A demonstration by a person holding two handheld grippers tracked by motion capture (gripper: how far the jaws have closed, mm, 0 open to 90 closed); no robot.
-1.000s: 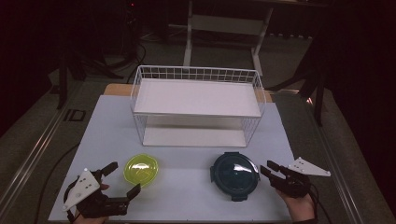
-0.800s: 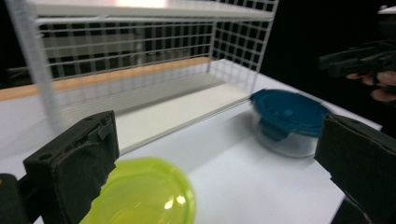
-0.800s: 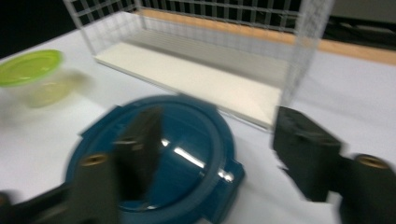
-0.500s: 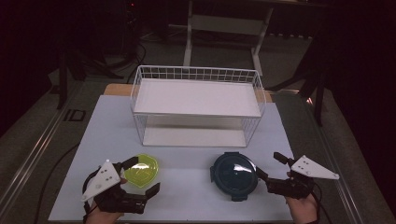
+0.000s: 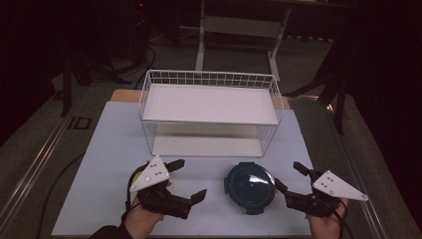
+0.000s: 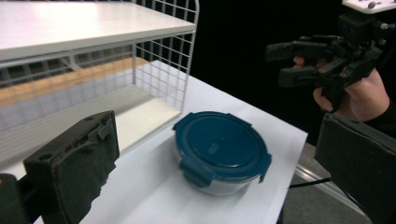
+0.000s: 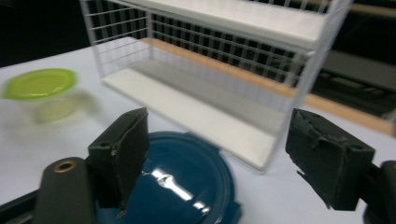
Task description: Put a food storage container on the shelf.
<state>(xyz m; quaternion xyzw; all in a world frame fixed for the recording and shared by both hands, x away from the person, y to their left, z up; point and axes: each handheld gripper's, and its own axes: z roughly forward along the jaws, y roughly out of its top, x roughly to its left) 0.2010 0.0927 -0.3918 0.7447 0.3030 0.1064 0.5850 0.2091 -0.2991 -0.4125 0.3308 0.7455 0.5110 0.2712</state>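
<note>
Blue-lidded round container (image 5: 250,185) sits on the white table (image 5: 99,149), in front of the white wire shelf rack (image 5: 209,112). Right gripper (image 5: 288,179) is just beside it, jaws spread wide and having just closed a little, holding nothing. Left gripper (image 5: 186,179) also has jaws wide apart and empty, above a green-lidded container (image 7: 39,86) near the table's front left.
</note>
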